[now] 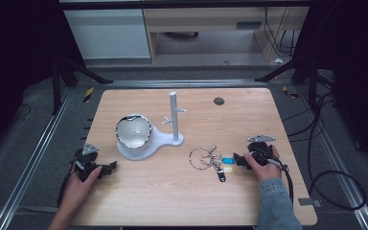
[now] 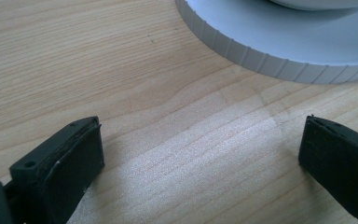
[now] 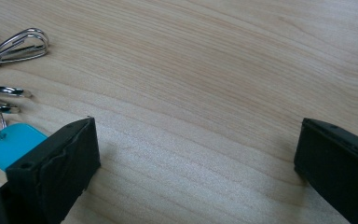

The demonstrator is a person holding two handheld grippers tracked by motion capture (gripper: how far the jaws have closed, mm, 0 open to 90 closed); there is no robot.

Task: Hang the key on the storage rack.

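Note:
A bunch of keys on a large metal ring [image 1: 200,158] lies on the wooden table [image 1: 182,201], with a blue tag [image 1: 227,160], a yellow tag [image 1: 228,169] and a black fob [image 1: 221,176]. My right gripper [image 1: 239,160] rests just right of the tags, open, with bare wood between its jaws; the blue tag [image 3: 10,143] and metal clips [image 3: 16,44] sit at its left. My left gripper [image 1: 111,166] lies at the table's left front, open and holding nothing. A white stand with a post and pegs [image 1: 174,115] carries a bowl [image 1: 133,131] on its round base [image 2: 279,51].
A dark round grommet [image 1: 219,100] sits near the table's far edge. Cables [image 1: 316,158] trail off the right side. Metal rails [image 1: 33,158] run along both sides of the table, and furniture stands beyond its far edge.

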